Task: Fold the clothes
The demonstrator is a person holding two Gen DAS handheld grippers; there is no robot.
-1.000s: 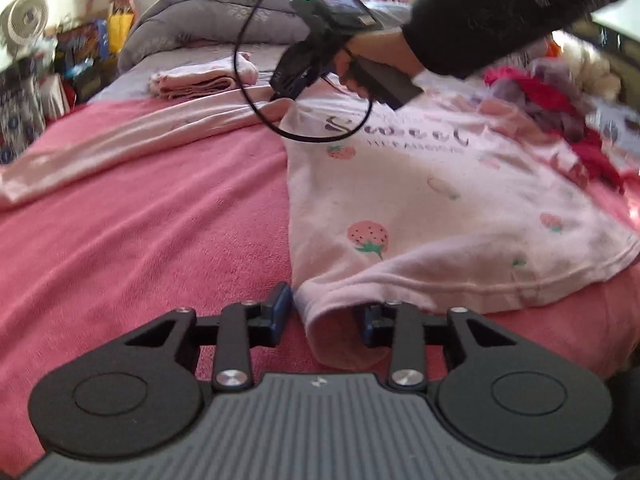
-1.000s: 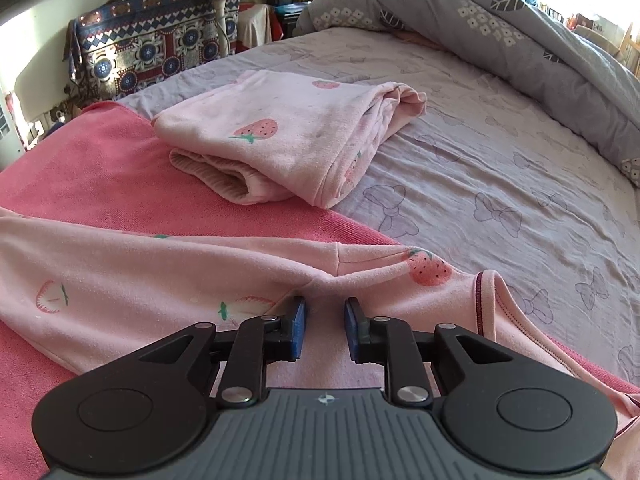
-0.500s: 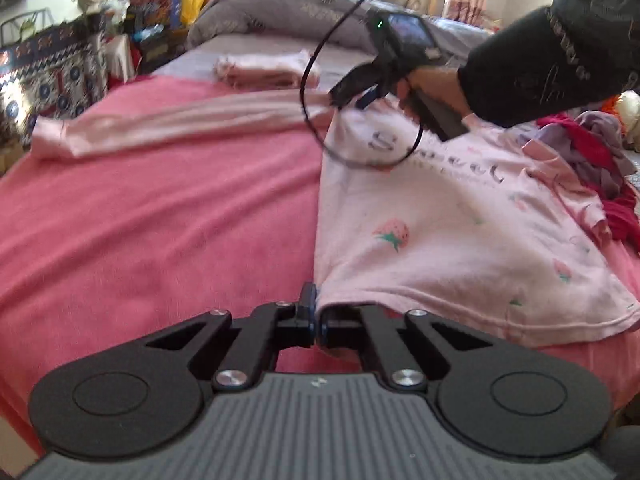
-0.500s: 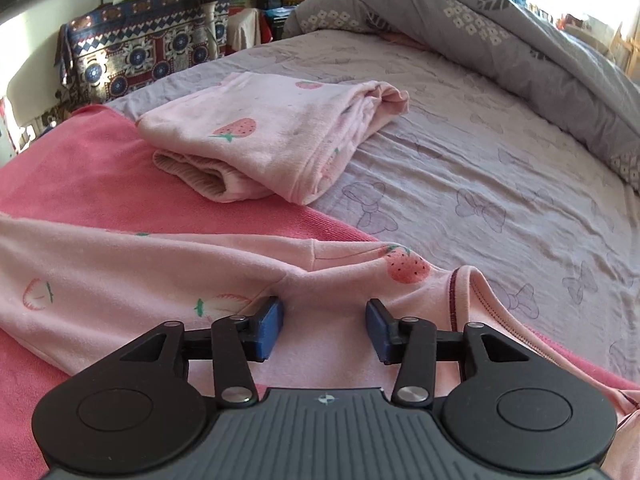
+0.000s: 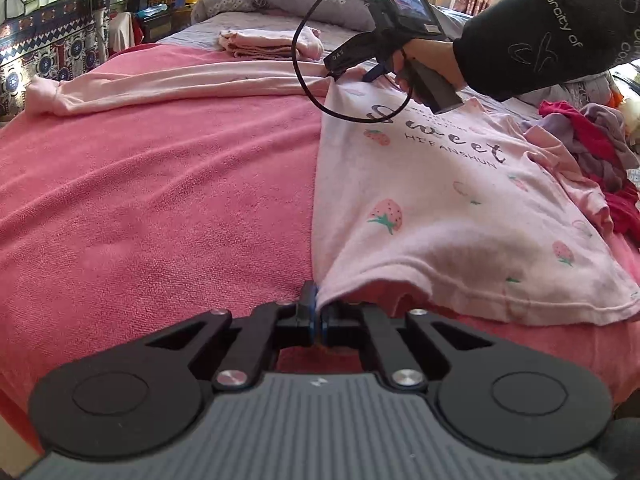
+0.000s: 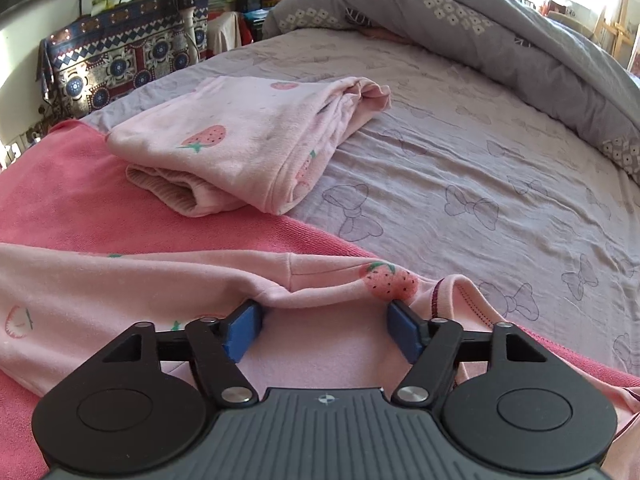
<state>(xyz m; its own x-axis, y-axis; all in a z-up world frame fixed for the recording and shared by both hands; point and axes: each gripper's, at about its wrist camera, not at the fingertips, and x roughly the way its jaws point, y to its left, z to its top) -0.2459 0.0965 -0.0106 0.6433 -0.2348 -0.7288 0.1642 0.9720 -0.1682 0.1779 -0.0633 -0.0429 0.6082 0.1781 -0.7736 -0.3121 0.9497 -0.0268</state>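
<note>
A pale pink long-sleeved shirt (image 5: 432,200) with strawberries and the word "Sweet" lies spread on a red blanket (image 5: 160,200), one sleeve (image 5: 168,88) stretched out to the left. My left gripper (image 5: 318,312) is shut on the shirt's lower left hem corner. The right gripper (image 5: 356,76), held in a person's hand, hovers over the shirt's shoulder at the far end. In the right wrist view, my right gripper (image 6: 326,334) has its jaws opening over the shoulder fabric (image 6: 312,344); the blue pads (image 6: 242,330) stand apart and do not press on the cloth.
A folded pink strawberry garment (image 6: 248,148) rests on the grey sheet (image 6: 480,184) beyond the blanket. A grey duvet (image 6: 500,28) is bunched at the bed's head. Red and purple clothes (image 5: 592,144) are piled at the right. Patterned bags and a fan stand beside the bed.
My left gripper closed on the hem corner and rolled. The right gripper's jaws spread apart, letting go of the shoulder fabric.
</note>
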